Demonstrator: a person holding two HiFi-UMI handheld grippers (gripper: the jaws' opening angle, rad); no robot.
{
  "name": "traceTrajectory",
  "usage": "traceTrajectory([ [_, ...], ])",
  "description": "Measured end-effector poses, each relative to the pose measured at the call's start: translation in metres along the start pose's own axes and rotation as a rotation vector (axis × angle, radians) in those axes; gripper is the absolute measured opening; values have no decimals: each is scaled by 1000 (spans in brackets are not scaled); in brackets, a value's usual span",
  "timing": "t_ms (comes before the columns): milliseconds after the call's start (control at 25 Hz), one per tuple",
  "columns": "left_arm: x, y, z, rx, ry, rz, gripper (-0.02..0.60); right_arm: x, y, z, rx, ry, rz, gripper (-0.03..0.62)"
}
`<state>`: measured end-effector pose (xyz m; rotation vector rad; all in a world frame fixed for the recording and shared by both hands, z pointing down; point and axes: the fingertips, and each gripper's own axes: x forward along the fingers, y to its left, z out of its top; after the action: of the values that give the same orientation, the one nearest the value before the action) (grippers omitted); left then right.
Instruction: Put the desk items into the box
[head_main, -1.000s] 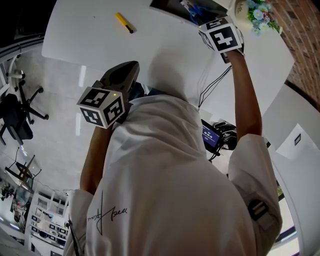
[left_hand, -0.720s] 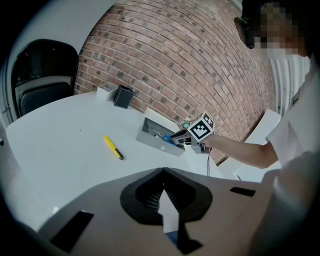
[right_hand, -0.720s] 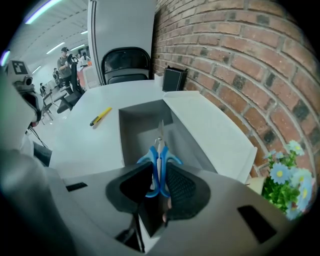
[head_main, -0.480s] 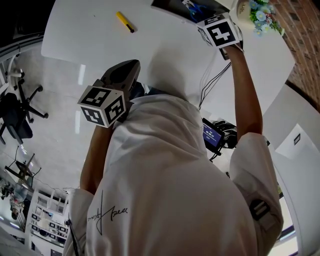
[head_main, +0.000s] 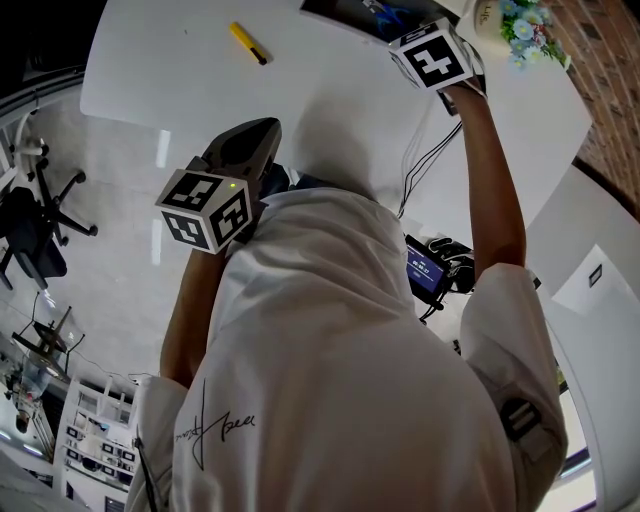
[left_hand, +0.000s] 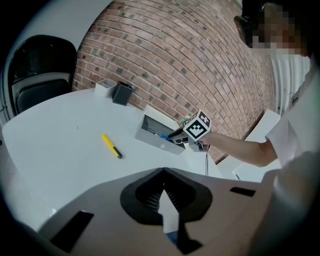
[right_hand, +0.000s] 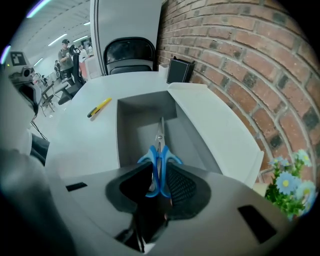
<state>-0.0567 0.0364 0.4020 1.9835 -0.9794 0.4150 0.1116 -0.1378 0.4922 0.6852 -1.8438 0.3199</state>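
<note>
Blue-handled scissors (right_hand: 159, 162) sit handle-first between the jaws of my right gripper (right_hand: 159, 175), which is shut on them. Their blades point down into the open grey box (right_hand: 145, 107). In the head view this gripper's marker cube (head_main: 432, 55) hangs over the box (head_main: 345, 18) at the table's far edge. A yellow utility knife (head_main: 250, 45) lies on the white table left of the box, also seen as a knife (left_hand: 111, 145) in the left gripper view. My left gripper (head_main: 262, 128) hovers near my chest, shut and holding nothing.
A pot of flowers (head_main: 515, 25) stands right of the box, by the brick wall. A black holder (left_hand: 121, 93) and a white cup (left_hand: 104, 87) sit at the table's far end. Cables (head_main: 425, 160) hang off the near edge. A black chair (right_hand: 129, 52) stands beyond.
The right gripper's cube has shifted slightly up and left over the box and tilted a little. The left gripper has stayed where it was.
</note>
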Motion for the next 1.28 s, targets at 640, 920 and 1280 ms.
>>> traceTrajectory([
  [640,2,-4,-3,-2,9,-14,5,-7,-4,-5,20,2,-4,112],
  [920,1,-10,-4,9,6,-19,5,-18,-4,-4,68,-36,5,110],
  [1280,-3,-18,-2,31,-14,-16,5,-34,0,-5,53,-72,-23,95],
])
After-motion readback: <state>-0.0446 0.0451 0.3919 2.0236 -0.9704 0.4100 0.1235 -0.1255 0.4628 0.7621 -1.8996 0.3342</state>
